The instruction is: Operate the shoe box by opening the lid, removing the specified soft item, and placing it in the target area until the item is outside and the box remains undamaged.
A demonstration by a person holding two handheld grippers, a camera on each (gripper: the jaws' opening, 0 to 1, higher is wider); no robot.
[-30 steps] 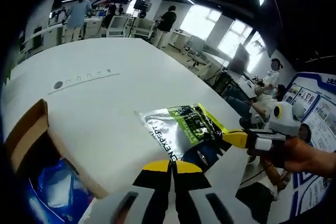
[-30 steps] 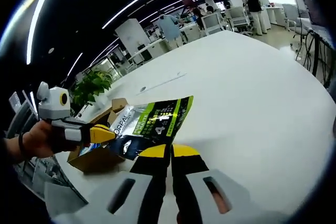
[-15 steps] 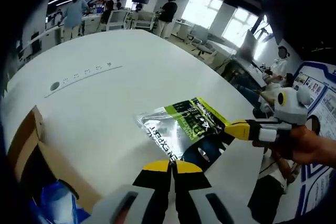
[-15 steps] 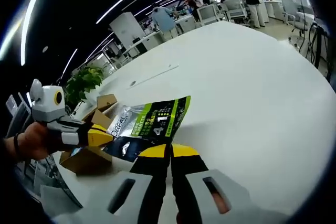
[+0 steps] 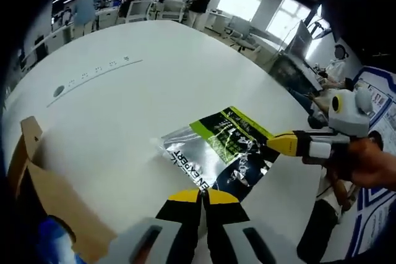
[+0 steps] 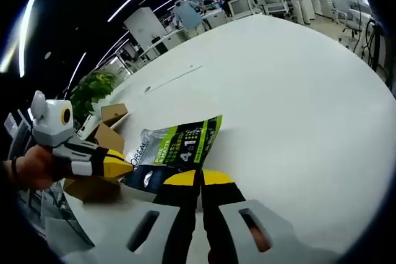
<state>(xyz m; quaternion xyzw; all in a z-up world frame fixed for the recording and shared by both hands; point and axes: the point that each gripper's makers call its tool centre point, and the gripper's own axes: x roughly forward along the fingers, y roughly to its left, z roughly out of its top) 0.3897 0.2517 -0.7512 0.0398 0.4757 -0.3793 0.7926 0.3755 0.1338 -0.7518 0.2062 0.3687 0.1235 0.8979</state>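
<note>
The pouch [image 5: 219, 156] is glossy, crinkled foil with shiny silver and green print. The box [image 5: 43, 193] is matt brown cardboard. The bench [image 6: 284, 91] is smooth, white, slightly sheened.

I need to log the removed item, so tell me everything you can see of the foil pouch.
The foil pouch is a flat, crinkly packet, shiny silver with a lime-green panel and a dark blue end, printed with white lettering. It is out of the cardboard box, over the white table. The left gripper and right gripper each pinch an edge; whether it rests on the table is unclear.
</note>
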